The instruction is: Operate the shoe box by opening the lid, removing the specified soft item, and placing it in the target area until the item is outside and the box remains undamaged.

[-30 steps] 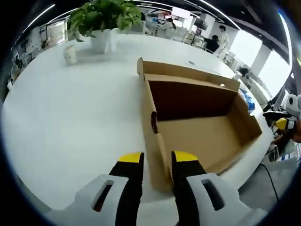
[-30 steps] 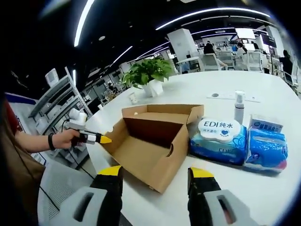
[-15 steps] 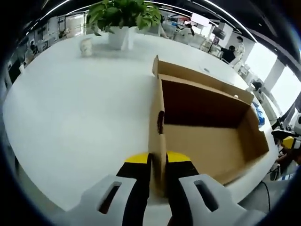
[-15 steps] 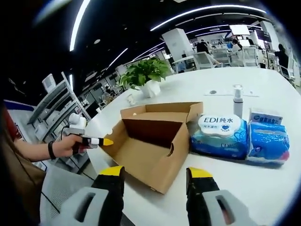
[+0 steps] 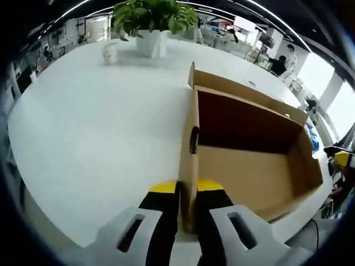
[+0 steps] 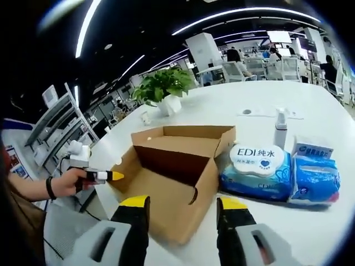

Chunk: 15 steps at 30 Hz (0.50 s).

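Rectangular corrugated-cardboard shoe box [image 5: 249,166], matte brown

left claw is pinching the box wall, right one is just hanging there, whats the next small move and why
Probably ease the right claw forward toward the cardboard box. Its jaws are apart with nothing between them, while the left claw is shut on the box's end wall, steadying it. The box is open and its visible interior looks bare; the blue wipes pack lies outside, beside it.

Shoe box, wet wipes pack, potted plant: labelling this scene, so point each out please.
shoe box [image 6: 183,166], right gripper view, inner back wall.
wet wipes pack [image 6: 255,169], right gripper view, top face.
potted plant [image 5: 148,41], left gripper view, white pot.
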Available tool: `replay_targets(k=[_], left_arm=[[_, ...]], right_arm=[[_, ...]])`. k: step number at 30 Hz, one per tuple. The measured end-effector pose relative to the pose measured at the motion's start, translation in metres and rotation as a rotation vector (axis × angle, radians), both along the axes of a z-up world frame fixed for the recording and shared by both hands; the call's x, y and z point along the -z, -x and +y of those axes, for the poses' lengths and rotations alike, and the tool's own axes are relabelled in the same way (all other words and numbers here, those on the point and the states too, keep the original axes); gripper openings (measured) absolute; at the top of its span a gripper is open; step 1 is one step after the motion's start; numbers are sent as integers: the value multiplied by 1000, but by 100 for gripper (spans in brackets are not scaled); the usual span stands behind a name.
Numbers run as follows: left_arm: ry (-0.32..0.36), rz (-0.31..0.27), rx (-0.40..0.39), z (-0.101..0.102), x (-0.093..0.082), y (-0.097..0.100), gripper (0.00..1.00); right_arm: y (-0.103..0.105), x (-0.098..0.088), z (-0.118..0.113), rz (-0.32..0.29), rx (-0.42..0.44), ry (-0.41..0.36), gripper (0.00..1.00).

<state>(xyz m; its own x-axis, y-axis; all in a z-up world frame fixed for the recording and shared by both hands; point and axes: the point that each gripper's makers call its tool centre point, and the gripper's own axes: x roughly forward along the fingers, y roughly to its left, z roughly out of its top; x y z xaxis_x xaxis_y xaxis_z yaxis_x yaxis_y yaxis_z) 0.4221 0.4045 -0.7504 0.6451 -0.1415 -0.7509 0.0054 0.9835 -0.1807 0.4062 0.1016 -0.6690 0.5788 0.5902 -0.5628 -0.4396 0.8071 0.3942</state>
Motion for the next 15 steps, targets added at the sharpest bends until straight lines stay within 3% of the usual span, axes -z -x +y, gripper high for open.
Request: replay_targets(k=[9, 15], left_arm=[[12, 6, -12, -1, 1, 1, 8], [15, 4, -19, -1, 1, 1, 8]], right_arm=[[-57, -15, -1, -20, 33, 41, 45], [-90, -11, 1, -16, 18, 143, 43]])
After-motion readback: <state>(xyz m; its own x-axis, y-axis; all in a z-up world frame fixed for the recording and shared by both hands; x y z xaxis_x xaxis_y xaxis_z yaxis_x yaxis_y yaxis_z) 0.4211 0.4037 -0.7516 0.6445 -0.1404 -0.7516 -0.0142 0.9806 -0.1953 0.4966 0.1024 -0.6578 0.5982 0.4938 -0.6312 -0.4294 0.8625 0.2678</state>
